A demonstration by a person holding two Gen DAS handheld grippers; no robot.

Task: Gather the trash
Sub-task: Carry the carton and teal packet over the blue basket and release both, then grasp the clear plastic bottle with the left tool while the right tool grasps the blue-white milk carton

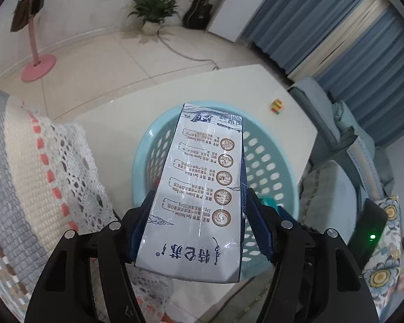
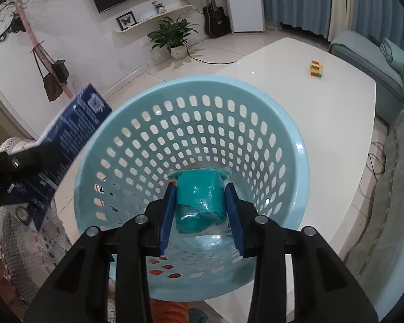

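Observation:
A white and blue milk carton (image 1: 202, 188) with printed panels hangs tilted over the light blue perforated basket (image 1: 142, 148); my left gripper (image 1: 200, 192) is shut on its sides. The right wrist view shows the same carton (image 2: 75, 123) at the left, just outside the basket rim (image 2: 296, 140). My right gripper (image 2: 199, 188) is shut on a crumpled teal packet (image 2: 199, 202) and reaches down into the basket's mouth. Something small and red-orange (image 2: 98, 188) shows low inside the basket.
The basket stands on a white table (image 2: 323, 134) that also carries a colourful cube (image 2: 317, 68). A knitted sofa cover (image 1: 27, 161) lies close on the left, blue sofa cushions (image 1: 336, 188) on the right. Farther off are a potted plant (image 2: 172, 35) and a pink coat stand (image 1: 36, 62).

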